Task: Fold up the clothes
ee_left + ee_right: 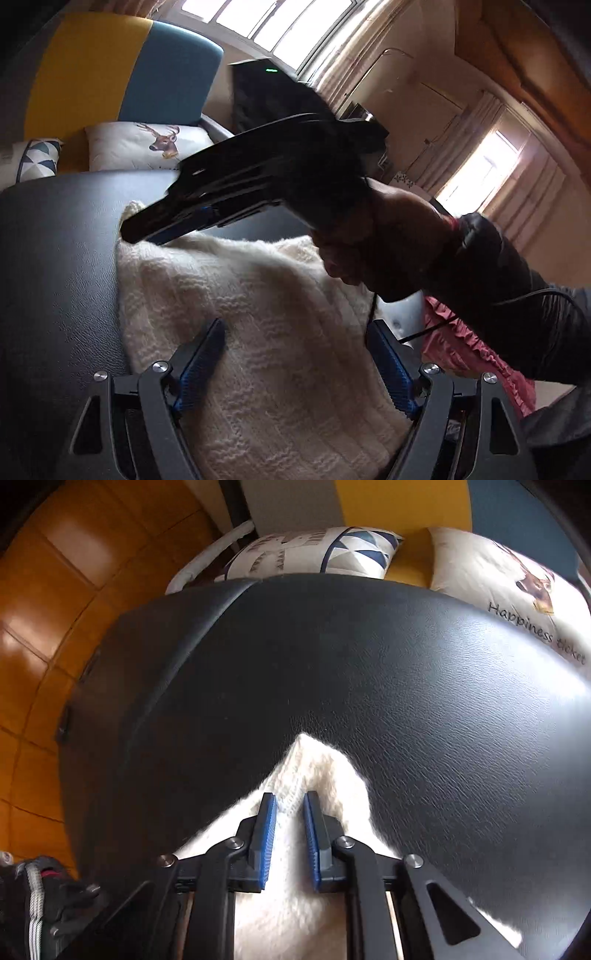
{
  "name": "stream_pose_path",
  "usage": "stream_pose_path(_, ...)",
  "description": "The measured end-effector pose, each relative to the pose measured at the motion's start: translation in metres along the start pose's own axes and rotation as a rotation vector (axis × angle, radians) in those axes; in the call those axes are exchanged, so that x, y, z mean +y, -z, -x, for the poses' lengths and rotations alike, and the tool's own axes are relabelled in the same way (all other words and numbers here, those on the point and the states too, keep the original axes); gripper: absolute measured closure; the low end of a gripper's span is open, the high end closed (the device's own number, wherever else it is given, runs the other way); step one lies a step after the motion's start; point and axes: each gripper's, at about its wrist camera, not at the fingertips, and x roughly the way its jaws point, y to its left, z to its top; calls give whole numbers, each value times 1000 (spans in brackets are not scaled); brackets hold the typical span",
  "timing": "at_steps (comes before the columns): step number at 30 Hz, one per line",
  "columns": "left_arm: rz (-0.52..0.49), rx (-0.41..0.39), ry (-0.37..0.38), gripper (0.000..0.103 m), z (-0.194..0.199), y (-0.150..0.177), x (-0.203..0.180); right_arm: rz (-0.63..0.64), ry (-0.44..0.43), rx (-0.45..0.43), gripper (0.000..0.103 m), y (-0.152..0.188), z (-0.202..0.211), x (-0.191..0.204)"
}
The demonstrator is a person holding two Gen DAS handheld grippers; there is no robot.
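Observation:
A cream knitted sweater (266, 332) lies on a black leather surface (55, 277). My left gripper (297, 330) hovers low over its near part, open wide, with nothing between the blue pads (207, 350). A person's hand (388, 243) holds my right gripper (136, 232) at the sweater's far left corner. In the right wrist view the right gripper (290, 801) stands nearly closed, pinching a raised fold of the sweater (325, 771) above the leather surface (406, 686).
A pink ruffled garment (472, 354) lies to the right, off the leather edge. Printed cushions (147, 144) sit behind the surface against a yellow and blue backrest (110, 66). Wooden floor (40, 635) lies beyond the surface's left edge.

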Motion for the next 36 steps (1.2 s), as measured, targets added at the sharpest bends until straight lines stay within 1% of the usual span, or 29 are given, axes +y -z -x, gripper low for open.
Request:
stream_pose_path(4,-115,-10,-108,23,-11,18,-18,-33,-42,-12,92,0,1,-11)
stream_pose_path(6,-132,-16,-126,23,-13,20,-22,-55,-69,-16,92,-1,2,-17)
stream_pose_path(8,-119,-27,-122,23,-13,21,-21,-86,-106,-39,91,1,7,-24)
stream_pose_path(9,-112,-32,-120,23,-12,20,-21,-101,-127,-53,89,3,11,-28)
stream_pose_path(10,-84,-42,-103,23,-8,18,-17,-121,-141,-76,88,6,17,-32)
stream_pose_path(13,60,-84,-8,23,9,10,2,-159,-157,-203,73,20,56,-38)
stream_pose_path(14,112,-100,7,23,15,7,10,-172,-163,-243,73,25,70,-39)
stream_pose_path(16,225,-135,6,22,32,1,30,-196,-194,-301,73,39,99,-40)
stream_pose_path(18,326,-157,3,22,43,-4,49,-247,-220,-321,73,69,118,-42)
stream_pose_path(21,426,-134,-11,20,43,-7,73,-325,-258,-349,73,114,147,-46)
stream_pose_path(24,527,-111,-27,16,43,-11,98,-403,-297,-377,73,158,176,-50)
stream_pose_path(25,557,-102,-37,16,41,-10,105,-429,-309,-387,71,173,186,-51)
stream_pose_path(26,578,-90,-36,15,36,-9,109,-458,-321,-394,65,189,194,-53)
stream_pose_path(27,587,-79,-23,14,32,-7,112,-506,-326,-387,61,208,193,-59)
stream_pose_path(28,592,-71,-17,14,28,-4,115,-554,-331,-380,52,226,193,-64)
stream_pose_path(29,597,-64,-11,14,25,-2,117,-602,-333,-373,46,245,192,-70)
stream_pose_path(30,602,-56,-6,11,22,0,119,-645,-322,-367,44,261,189,-74)
stream_pose_path(32,602,-34,-1,10,15,2,120,-727,-353,-359,36,289,180,-86)
stream_pose_path(33,587,-15,-8,4,12,1,117,-756,-378,-359,33,297,174,-89)
stream_pose_path(34,572,5,-15,0,8,-1,114,-783,-403,-360,28,304,168,-92)
stream_pose_path(36,543,43,-30,0,2,-4,108,-804,-437,-349,25,307,155,-92)
